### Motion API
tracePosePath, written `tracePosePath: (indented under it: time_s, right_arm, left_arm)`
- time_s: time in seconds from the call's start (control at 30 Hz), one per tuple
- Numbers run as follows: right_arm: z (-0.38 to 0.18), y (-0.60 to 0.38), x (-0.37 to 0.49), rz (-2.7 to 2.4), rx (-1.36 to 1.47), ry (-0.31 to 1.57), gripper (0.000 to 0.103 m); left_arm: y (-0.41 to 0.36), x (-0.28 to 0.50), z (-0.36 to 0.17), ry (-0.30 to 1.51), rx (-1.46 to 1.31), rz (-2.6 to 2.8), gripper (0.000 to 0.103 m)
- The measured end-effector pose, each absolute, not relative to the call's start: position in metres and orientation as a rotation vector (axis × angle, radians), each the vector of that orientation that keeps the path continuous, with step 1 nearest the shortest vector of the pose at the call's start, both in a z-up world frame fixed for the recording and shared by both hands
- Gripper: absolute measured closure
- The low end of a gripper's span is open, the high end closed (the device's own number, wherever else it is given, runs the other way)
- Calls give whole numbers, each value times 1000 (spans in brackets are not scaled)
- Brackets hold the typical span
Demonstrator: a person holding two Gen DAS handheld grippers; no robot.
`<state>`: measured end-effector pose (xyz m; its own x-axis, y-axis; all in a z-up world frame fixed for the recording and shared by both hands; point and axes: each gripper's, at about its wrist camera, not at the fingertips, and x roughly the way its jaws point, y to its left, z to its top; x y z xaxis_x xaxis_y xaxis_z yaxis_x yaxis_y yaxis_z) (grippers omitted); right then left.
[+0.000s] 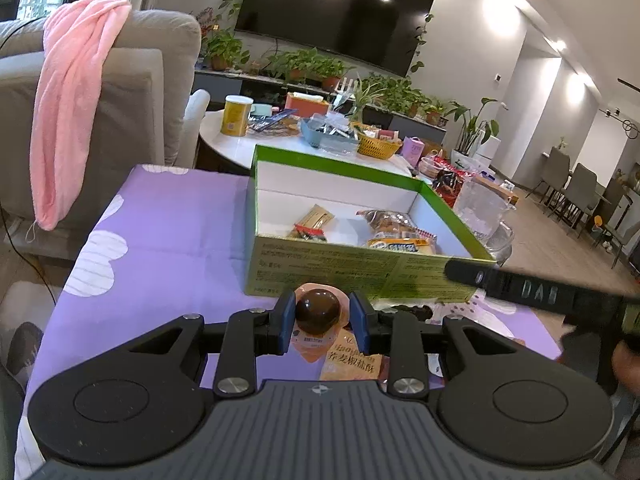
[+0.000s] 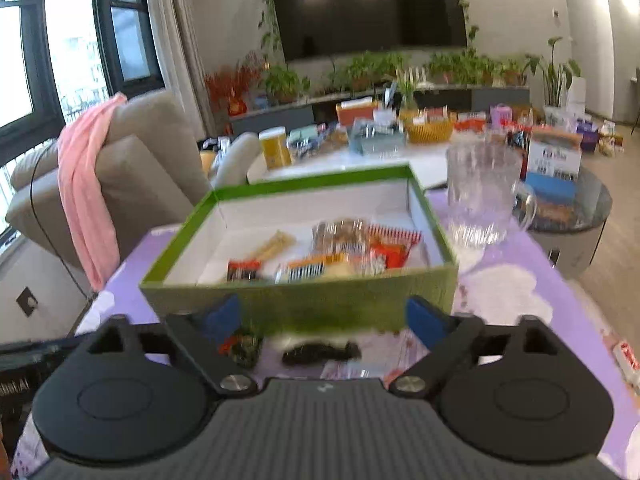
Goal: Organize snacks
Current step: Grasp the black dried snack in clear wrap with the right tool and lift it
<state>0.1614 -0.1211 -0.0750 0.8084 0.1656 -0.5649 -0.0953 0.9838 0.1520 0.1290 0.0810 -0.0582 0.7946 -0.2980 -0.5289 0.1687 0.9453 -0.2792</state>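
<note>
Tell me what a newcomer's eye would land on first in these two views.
First, the green box standing open on the purple tablecloth, with wrapped snacks lying inside. Next, right in front of it, the left gripper with its blue pads on either side of a brown ball-shaped snack. The right gripper is spread wide before the same box.

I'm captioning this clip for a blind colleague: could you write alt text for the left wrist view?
The left gripper has its blue-padded fingers around a round dark-brown snack in pink wrapping, just in front of an open green cardboard box holding several wrapped snacks, on a purple cloth-covered table. A cluttered living room lies behind.
</note>
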Motion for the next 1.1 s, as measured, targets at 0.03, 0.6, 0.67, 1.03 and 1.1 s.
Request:
tracePosePath:
  time_s: [0.03,0.6,0.67,1.03,1.1]
  right_arm:
    - [-81,-118,161,148,102,627,42]
    - [-131,-88,203,139,-124,784,42]
    - [-136,-87,205,142,-136,787,42]
    - [-120,-114,191,184,44,770,43]
    - [-114,-116,184,199,68,753,43]
  left_arm:
    - [82,130,-60,610,-225,-249,76]
    - [91,149,-84,667,-243,-222,76]
    - [91,150,-86,673,-244,-226,76]
    - [91,142,-77,648,-245,-226,76]
    - [89,138,-73,641,-241,-229,76]
